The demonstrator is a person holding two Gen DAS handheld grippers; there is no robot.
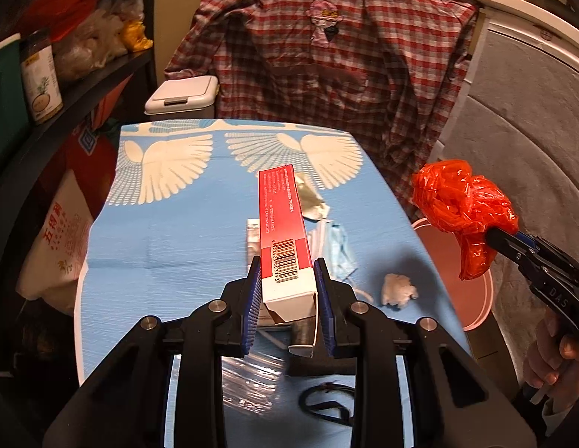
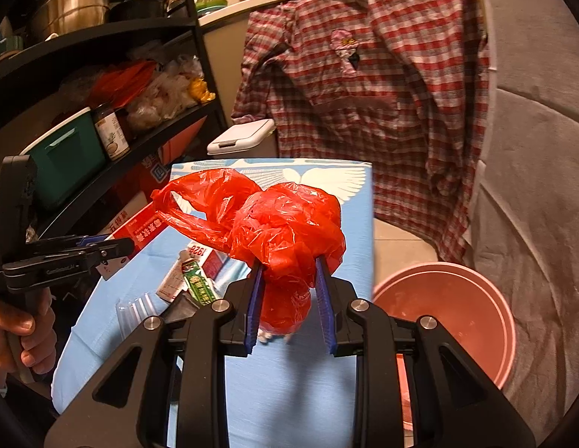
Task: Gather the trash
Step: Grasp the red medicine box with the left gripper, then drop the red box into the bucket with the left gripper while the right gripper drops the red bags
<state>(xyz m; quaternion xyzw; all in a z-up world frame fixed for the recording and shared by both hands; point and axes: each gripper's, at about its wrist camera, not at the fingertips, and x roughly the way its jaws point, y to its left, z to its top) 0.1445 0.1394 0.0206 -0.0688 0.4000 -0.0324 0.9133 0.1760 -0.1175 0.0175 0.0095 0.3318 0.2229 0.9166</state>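
Red crumpled plastic bag (image 2: 285, 239) sits clamped in the right gripper (image 2: 289, 298); pink round plastic bin (image 2: 476, 321) lies just right, below it; left gripper (image 1: 287, 295), farther off, grips a red-and-white carton (image 1: 285, 231) lengthwise.

Mask (image 1: 336, 248) mid-desk (image 1: 158, 231); tissue (image 1: 398, 289) near right edge; bucket (image 2: 454, 310) on floor right of desk; bin (image 1: 183, 95) behind far edge.

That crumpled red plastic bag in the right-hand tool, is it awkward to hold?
Probably floppy: the red plastic bag bulges above the right gripper and a loop trails off sideways. It looks light, being thin, see-through film. It may be slippery, since the glossy wrinkles shine, though the bunched wad sits firmly between the pads for now.
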